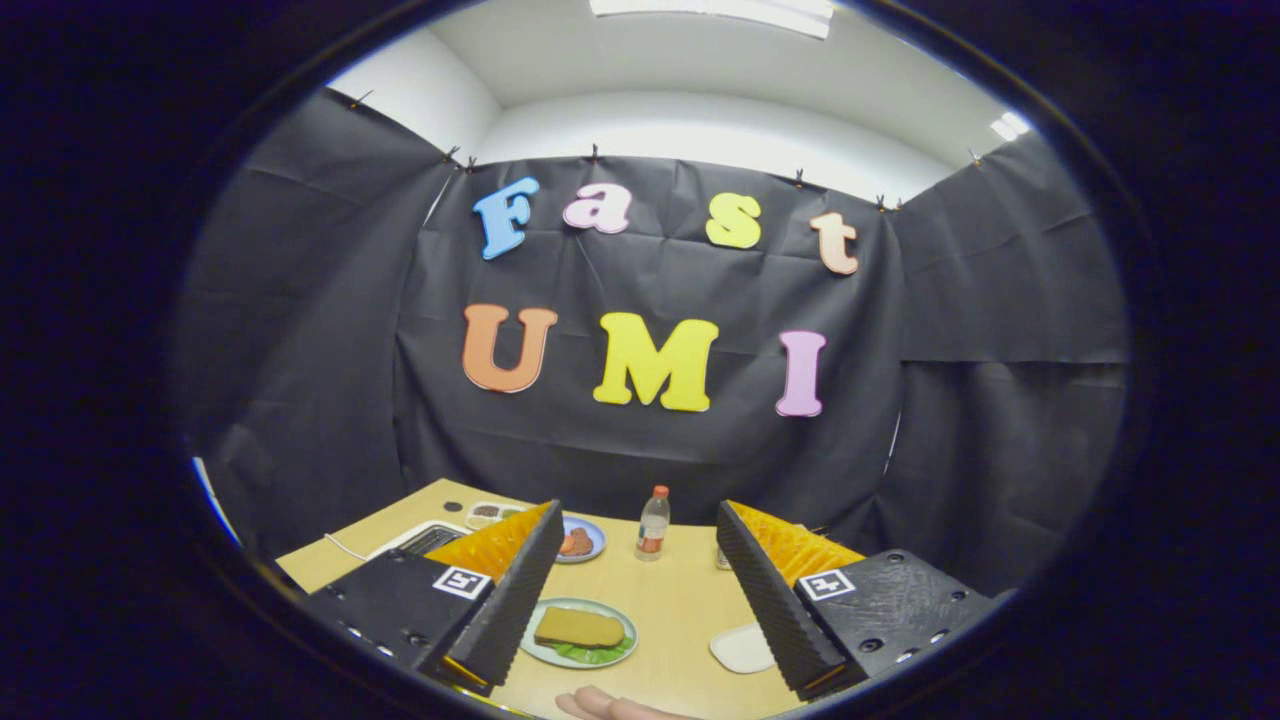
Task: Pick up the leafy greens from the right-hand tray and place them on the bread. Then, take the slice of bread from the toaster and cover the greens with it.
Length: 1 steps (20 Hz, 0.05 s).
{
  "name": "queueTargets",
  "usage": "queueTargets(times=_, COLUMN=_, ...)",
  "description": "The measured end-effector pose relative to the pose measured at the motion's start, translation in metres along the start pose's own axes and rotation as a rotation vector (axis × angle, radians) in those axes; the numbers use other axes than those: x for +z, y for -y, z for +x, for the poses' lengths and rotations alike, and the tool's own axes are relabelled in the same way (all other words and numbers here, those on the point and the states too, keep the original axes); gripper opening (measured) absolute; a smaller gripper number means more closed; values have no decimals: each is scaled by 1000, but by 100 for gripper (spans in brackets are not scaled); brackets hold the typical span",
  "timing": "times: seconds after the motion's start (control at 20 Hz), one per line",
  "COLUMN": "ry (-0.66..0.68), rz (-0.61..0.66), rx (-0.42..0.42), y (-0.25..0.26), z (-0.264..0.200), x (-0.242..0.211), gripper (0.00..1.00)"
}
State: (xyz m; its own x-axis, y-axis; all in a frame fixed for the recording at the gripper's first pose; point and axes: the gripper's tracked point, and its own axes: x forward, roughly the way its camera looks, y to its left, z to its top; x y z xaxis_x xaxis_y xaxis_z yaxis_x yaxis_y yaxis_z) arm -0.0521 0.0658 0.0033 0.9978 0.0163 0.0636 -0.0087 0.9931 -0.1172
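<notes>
One bread slice [579,627] lengthwise crosswise over greens [592,654] (gripper [640,600] fingers apart).

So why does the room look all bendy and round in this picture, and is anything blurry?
In the gripper view the fisheye lens curves the walls and the table; the middle stays sharp, with the bread on its plate and the bottle clear; the hand at the bottom is soft; the ceiling light glares white; the tool hangs open, holding nothing.
</notes>
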Motion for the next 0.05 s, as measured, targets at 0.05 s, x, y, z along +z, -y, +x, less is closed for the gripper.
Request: queueTargets(times=0.05, ry=12, rz=-5, rx=-4, y=4, z=1, x=2, gripper=95)
